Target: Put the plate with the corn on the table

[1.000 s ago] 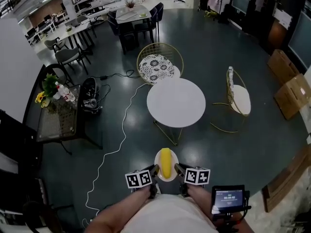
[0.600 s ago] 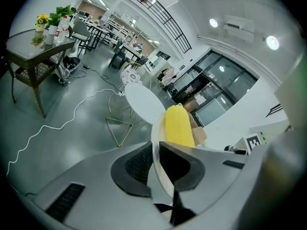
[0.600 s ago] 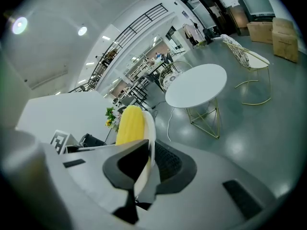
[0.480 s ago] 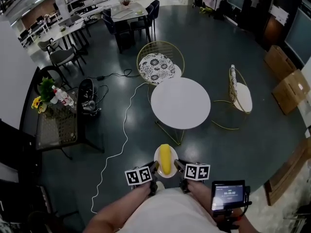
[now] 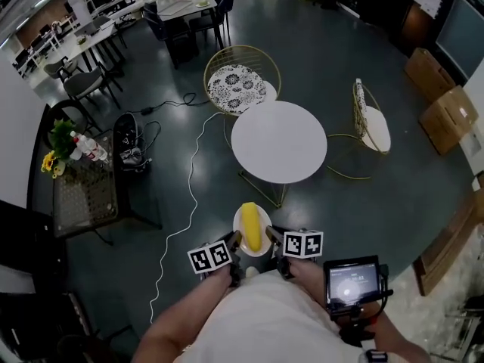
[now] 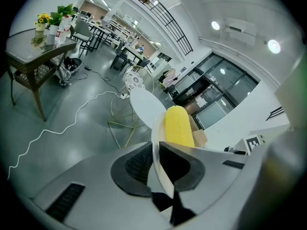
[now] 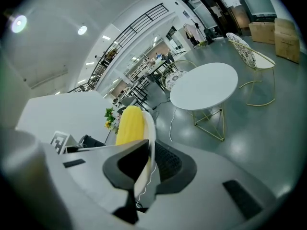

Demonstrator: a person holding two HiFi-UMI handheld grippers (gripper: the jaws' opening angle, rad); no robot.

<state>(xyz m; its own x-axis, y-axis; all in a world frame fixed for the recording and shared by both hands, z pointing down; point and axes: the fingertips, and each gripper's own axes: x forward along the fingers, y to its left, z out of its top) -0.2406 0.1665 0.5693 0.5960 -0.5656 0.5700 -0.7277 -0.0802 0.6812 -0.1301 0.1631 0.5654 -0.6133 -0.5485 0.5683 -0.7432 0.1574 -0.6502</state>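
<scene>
Head view: a white plate [image 5: 263, 238] with a yellow corn [image 5: 250, 226] cob lying on it is held in the air above the dark floor [image 5: 340, 51], on the person's side of the round white tabletop [image 5: 278, 142] and apart from it. The plate is carried between the left gripper [image 5: 235, 240] and the right gripper [image 5: 271, 235], one on each side of its rim, each with its marker cube turned upward.

In the left gripper view the jaws are seen clamped on the thin left edge of the plate, with the cob rising just past them and the tabletop farther off behind it. In the right gripper view the jaws are likewise pressed together on the opposite edge of the plate, the cob lying just beyond the dark pads, and the tabletop is seen well ahead on its gold wire legs.

Nothing is seen lying on the tabletop. A gold wire chair [image 5: 240, 88] with a patterned cushion is set at the far side of the tabletop, and a second chair [image 5: 372, 129] at its right. A white cable [image 5: 186, 203] is trailed over the floor left of the tabletop. Farther left of the tabletop a dark side table [image 5: 83, 195] bearing flowers [image 5: 54, 153] is placed. A small screen [image 5: 352, 282] is worn near the right forearm.
</scene>
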